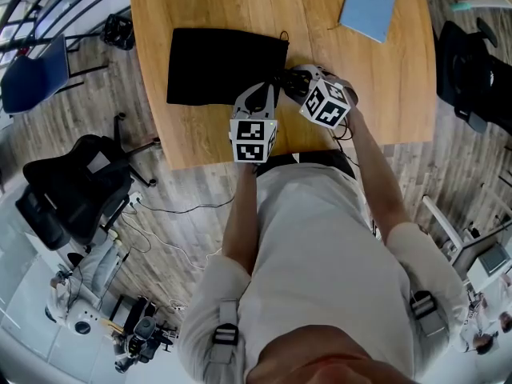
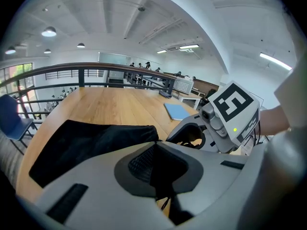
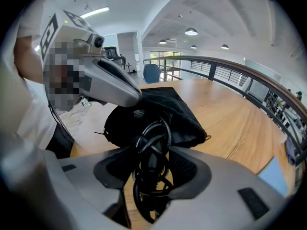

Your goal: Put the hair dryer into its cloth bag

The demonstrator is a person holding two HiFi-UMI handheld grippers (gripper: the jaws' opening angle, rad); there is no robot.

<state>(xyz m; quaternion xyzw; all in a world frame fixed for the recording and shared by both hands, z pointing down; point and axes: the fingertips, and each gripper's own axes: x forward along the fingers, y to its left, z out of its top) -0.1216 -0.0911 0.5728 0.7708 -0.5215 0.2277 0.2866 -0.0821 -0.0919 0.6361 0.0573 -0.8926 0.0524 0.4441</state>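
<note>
The cloth bag [image 1: 226, 64] is plain black. It lies on a tabletop [image 1: 320, 50] of light honey wood with fine grain. At the far right is a pale blue booklet [image 1: 367, 6]. The left gripper [image 1: 258, 94] and the right gripper [image 1: 298, 78] are light grey, with charcoal, finely textured pads inside the jaws and white faces printed with black square markers. The coiled cord [image 3: 152, 162] is glossy black. The person's shirt [image 1: 312, 238] is off-white. At the left, a blue chair [image 1: 32, 74] stands on a grey-brown planked floor [image 1: 184, 222].

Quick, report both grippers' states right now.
Left gripper: closed on the edge of the black cloth bag.
Right gripper: closed around the coiled black power cord, which runs into the bag.
</note>
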